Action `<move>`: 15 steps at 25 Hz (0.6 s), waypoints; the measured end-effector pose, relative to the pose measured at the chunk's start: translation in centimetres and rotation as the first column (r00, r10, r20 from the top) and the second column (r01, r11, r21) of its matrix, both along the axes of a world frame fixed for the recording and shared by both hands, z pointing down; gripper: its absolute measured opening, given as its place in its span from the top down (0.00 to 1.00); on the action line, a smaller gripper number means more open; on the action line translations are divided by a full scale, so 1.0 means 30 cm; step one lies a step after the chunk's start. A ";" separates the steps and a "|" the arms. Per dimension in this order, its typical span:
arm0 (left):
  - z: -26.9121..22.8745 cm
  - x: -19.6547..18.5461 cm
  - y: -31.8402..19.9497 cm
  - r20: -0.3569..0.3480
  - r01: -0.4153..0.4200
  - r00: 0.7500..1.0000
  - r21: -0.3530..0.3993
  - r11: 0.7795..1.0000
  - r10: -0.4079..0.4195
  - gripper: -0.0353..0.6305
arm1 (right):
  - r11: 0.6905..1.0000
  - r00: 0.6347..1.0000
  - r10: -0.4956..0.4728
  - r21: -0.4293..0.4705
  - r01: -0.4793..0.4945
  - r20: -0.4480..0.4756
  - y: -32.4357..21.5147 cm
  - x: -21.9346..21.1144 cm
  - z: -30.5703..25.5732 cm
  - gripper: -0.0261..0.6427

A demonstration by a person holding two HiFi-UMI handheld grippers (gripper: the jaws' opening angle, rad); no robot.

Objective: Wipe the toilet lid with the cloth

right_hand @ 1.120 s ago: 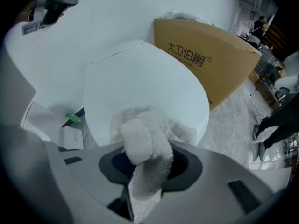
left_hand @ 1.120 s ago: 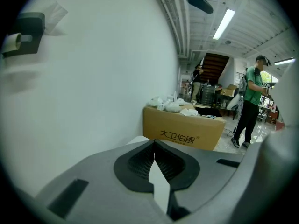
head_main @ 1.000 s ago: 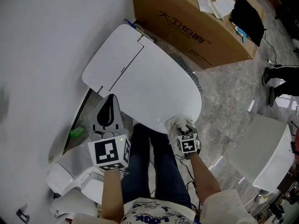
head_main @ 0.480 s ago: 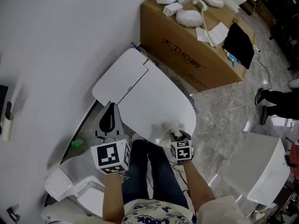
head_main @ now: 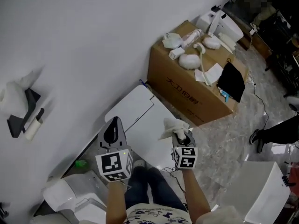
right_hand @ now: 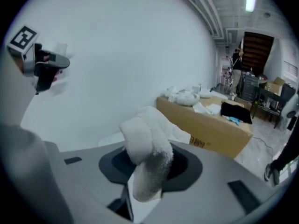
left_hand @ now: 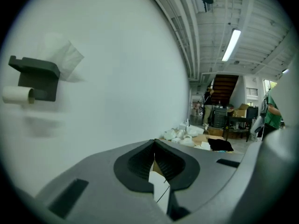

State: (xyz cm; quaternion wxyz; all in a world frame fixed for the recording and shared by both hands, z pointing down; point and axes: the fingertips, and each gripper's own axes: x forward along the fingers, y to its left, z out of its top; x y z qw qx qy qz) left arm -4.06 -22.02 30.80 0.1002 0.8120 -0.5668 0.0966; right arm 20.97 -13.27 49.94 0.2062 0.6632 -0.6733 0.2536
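**A:** What does the head view show?

**B:** A white oval plastic toilet lid (head_main: pixel 140 125) lies shut beside a white wall. Its near end is hidden behind the two grippers. The left gripper (head_main: pixel 113 123) hovers over the lid's left side. The right gripper (head_main: pixel 181 135) holds a fluffy white cloth (head_main: pixel 172 126) at the lid's right edge. Whether the cloth touches the lid cannot be told. A brown cardboard box (head_main: pixel 196 94) stands just beyond the lid.

**A:** And the left gripper view?

**B:** Its jaws are pressed together at the tips and grip nothing. A dark wall holder (left_hand: pixel 36 77) with a paper roll (left_hand: pixel 16 94) shows at the left.

**A:** The right gripper view?

**B:** The jaws are clamped on the cloth, which bulges upward and hides the gap between them. Only a sliver of the lid shows behind it.

**A:** What differs from half a second ago?

**B:** Then the cloth lay on the lid's near rim. Now it stands farther along the lid, and the wall holder has come into the head view.
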 end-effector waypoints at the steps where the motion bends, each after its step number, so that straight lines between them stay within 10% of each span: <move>1: -0.037 -0.009 -0.005 -0.005 0.005 1.000 0.016 1.000 -0.005 0.94 | 0.999 1.000 -0.004 0.042 0.004 -0.004 -0.034 -0.010 -0.070 0.78; 15: -0.493 -0.132 -0.009 -0.040 0.090 0.996 0.204 0.975 -0.083 0.94 | 0.887 0.999 -0.009 0.461 0.027 -0.041 -0.241 -0.105 -0.902 0.77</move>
